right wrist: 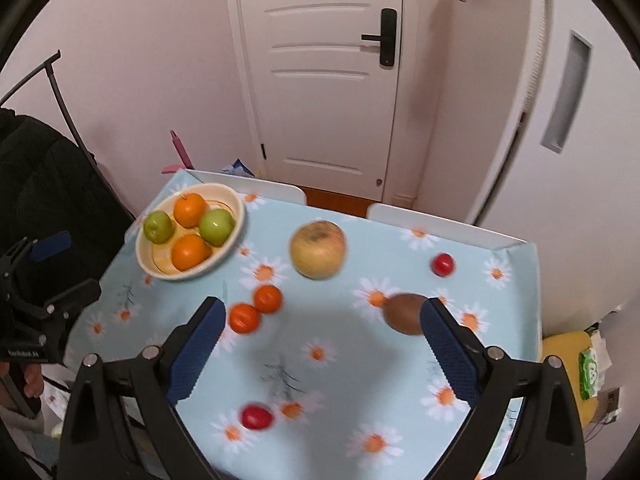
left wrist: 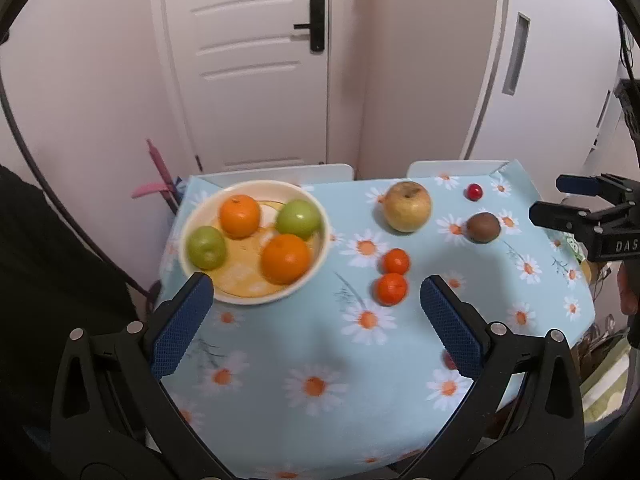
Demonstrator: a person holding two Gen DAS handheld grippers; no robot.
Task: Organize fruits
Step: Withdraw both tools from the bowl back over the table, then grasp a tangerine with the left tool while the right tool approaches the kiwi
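Note:
A cream bowl (left wrist: pixel 192 220) (right wrist: pixel 236 204) at the table's far left holds two oranges (left wrist: pixel 285 258) and two green apples (left wrist: pixel 299 218). Loose on the daisy tablecloth lie a yellow apple (left wrist: pixel 408 206) (right wrist: pixel 318 249), two tangerines (left wrist: pixel 391 288) (right wrist: pixel 267 298), a brown kiwi (left wrist: pixel 483 227) (right wrist: pixel 402 312) and two small red fruits (left wrist: pixel 474 192) (right wrist: pixel 442 264) (right wrist: pixel 256 417). My left gripper (left wrist: pixel 316 280) is open and empty above the near table, between bowl and tangerines. My right gripper (right wrist: pixel 320 304) is open and empty, its right fingertip beside the kiwi.
The table (left wrist: pixel 320 420) is small, with two white chair backs (right wrist: pixel 440 224) at its far edge. A white door (left wrist: pixel 248 60) and walls stand behind. A dark garment (right wrist: pixel 40 184) hangs at the left. A yellow stool (right wrist: pixel 568 352) with a packet is at the right.

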